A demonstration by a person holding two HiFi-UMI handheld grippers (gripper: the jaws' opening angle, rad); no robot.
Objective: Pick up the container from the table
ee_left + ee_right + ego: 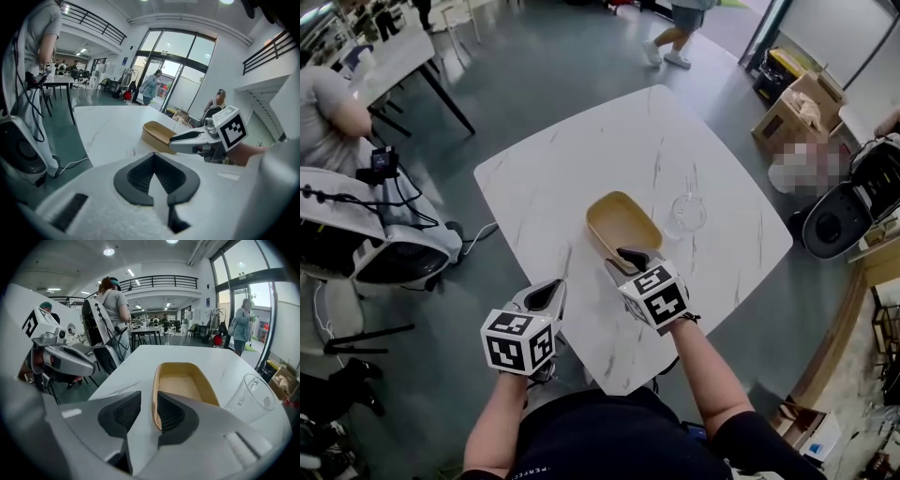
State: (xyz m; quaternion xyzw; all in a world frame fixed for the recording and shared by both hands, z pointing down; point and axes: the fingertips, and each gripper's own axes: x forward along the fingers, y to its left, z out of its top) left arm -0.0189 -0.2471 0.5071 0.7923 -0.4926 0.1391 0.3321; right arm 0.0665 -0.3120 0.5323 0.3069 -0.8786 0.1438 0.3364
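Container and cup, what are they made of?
Container: maybe matte tan plastic or pressed fibre. Its surface is dull and even, with no shine; I cannot tell which it is. Cup: clear plastic or glass, since the table shows through it.

Head view: high over the person, aimed steeply down on the white marble table.
Left gripper view: low at the table's near edge, facing across it toward the glass doors.
Right gripper view: close over the tabletop, looking along it.
Shared by all three: tan container.
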